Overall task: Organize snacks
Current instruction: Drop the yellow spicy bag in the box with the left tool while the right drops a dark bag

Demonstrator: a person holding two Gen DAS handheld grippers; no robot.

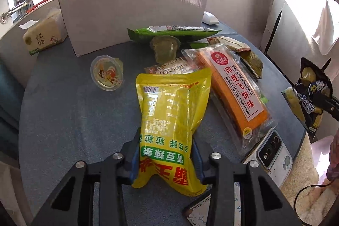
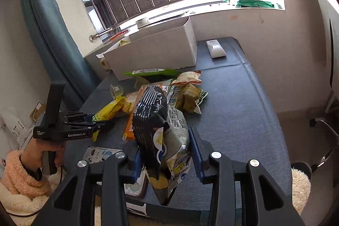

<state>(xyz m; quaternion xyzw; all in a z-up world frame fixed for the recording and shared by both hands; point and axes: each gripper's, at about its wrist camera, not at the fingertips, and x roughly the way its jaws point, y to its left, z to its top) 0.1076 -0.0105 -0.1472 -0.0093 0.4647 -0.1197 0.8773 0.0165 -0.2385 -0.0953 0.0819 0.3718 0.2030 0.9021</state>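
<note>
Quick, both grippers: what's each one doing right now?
Left gripper: closed on the yellow snack bag.
Right gripper: closed on the black snack bag.

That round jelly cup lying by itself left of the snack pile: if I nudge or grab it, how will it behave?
The jelly cup looks like it lies tipped, foil lid facing up toward the camera, so a nudge would probably roll it in an arc across the blue table. Its smooth clear plastic wall seems rigid but slippery, so the fingers might squirt it out. It is likely dense for its size.
</note>
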